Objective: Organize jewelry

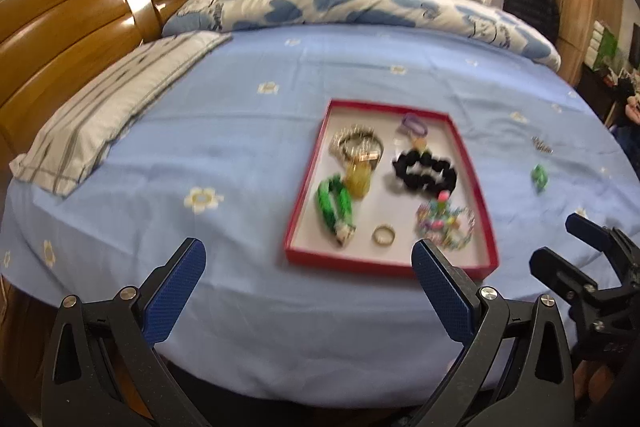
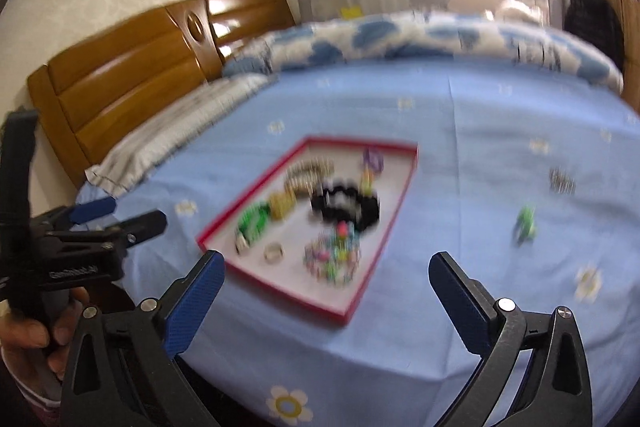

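While both claws hang spread wide over the near edge of the bed, a shallow rectangular red-rimmed cardboard tray [image 1: 472, 163] with a pale floor lies flat on the light blue cotton bedsheet [image 1: 240, 147] printed with small cream flowers. Inside the tray, a fuzzy black scrunchie [image 1: 424, 173] sits near its middle, a woven green band [image 1: 334, 209] with a metal clasp lies toward its left edge, and a plain gold-coloured ring [image 1: 384, 235] rests near its front edge beside a tangle of multicoloured beads [image 1: 444, 225]. A coiled metallic bracelet [image 1: 356, 143] and a small purple loop [image 1: 414, 125] occupy the tray's far end. Outside it, toward the right edge of the sheet, lie a small green piece [image 1: 540, 177] and a short silvery piece [image 1: 542, 146], well apart from the tray. The left gripper [image 1: 308, 291], black plastic with textured blue pads, is fully released and holds nothing. The right gripper [image 2: 326, 299], of the same make, is likewise released and empty, touching nothing. A striped grey pillow [image 1: 112, 111] lies against the glossy wooden headboard [image 1: 72, 27].
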Available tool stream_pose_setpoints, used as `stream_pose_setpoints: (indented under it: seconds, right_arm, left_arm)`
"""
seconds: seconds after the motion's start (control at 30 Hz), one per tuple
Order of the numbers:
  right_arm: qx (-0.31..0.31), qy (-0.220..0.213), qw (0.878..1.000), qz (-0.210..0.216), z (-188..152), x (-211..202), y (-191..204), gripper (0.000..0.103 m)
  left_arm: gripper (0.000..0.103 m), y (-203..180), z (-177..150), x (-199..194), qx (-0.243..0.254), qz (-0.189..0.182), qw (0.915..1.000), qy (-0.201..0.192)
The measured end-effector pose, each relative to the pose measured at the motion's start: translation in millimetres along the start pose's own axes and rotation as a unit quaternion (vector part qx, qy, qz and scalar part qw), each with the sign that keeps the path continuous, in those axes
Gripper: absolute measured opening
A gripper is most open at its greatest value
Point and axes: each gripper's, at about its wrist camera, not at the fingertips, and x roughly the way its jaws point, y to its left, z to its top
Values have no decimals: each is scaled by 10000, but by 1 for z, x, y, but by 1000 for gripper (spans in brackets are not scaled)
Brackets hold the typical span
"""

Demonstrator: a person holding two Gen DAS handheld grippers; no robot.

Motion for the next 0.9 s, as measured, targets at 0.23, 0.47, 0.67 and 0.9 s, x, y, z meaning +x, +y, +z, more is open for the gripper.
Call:
stream_pose_setpoints:
  seconds: [0.23,0.47,0.67,0.9]
  right_arm:
    - [94,-7,9996,-257,-18,8,-8,103]
    - [210,-71,9992,-326,-21,7,-14,103]
    - [260,-29,9991,-329,-26,9,-18,103]
    - [272,-65,9991,-332,-26,8,-18,103]
  left_arm:
    - [103,-3,-16,6,-130,-44,9999,69]
    - [103,-15,-20,4,23,-49,10000,-9]
    - [103,-18,-20,0,49,-44,9999,-84]
    - [103,-21,-20,-3,106,-43,9999,-120]
